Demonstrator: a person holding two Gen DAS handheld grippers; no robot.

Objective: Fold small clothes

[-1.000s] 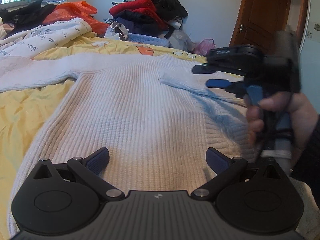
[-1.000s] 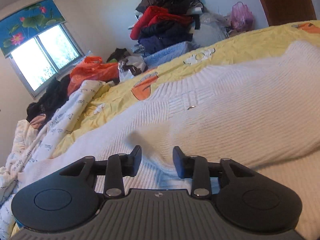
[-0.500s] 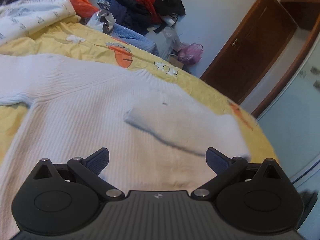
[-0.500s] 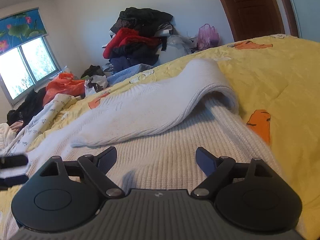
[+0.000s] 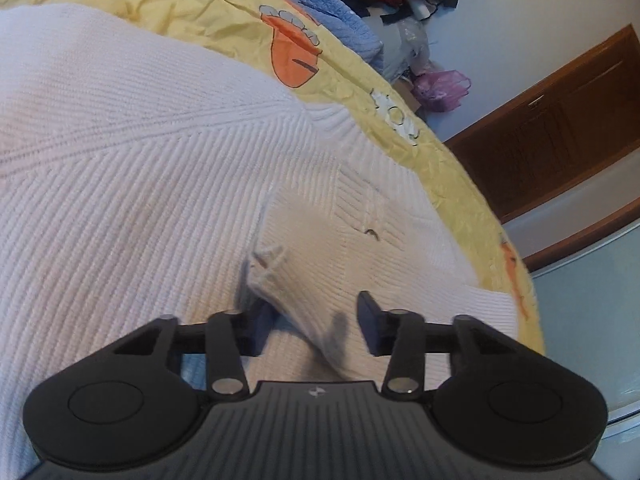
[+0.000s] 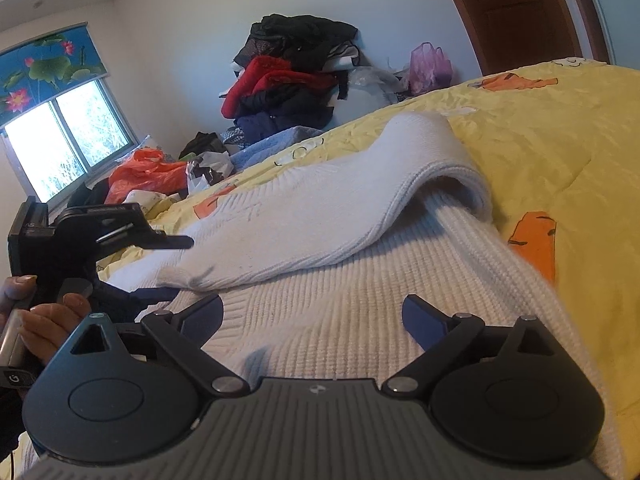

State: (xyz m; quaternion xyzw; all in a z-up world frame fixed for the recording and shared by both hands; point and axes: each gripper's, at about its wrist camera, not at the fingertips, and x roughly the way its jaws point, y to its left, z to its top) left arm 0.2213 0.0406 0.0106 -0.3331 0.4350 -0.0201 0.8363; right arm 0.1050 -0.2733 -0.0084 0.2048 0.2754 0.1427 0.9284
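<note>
Since a second ago, the left tongs (image 5: 316, 324) have swung across the sweater (image 5: 132, 200) toward its neck side and now sit at the cuff (image 5: 268, 276) of the folded sleeve (image 5: 360, 232). Their jaws are closing, with the cuff's edge between them; the left pad is partly hidden behind the knit, and I cannot tell whether the pads press on it yet. The right tongs (image 6: 316, 316) have let go of the sleeve and pulled back from it; their jaws are opening, nearly wide, with nothing between them, hovering over the sweater's ribbed body (image 6: 340, 320). The white sweater lies flat on the yellow bedspread (image 6: 560, 152), which carries orange carrot prints. One sleeve (image 6: 340, 208) is folded across the sweater's chest, arching at the shoulder and ending in the cuff beside the left tongs (image 6: 160, 268), seen from the right wrist at the sweater's left with a hand (image 6: 44, 320) gripping their handle. Beyond the sweater's collar, against the wall, is a heap of dark and red clothes (image 6: 288, 80), with a pink bag (image 6: 430, 64) and a brown door (image 6: 516, 8) to its right. A window (image 6: 60, 140) with a flowered blind is to the heap's left.
</note>
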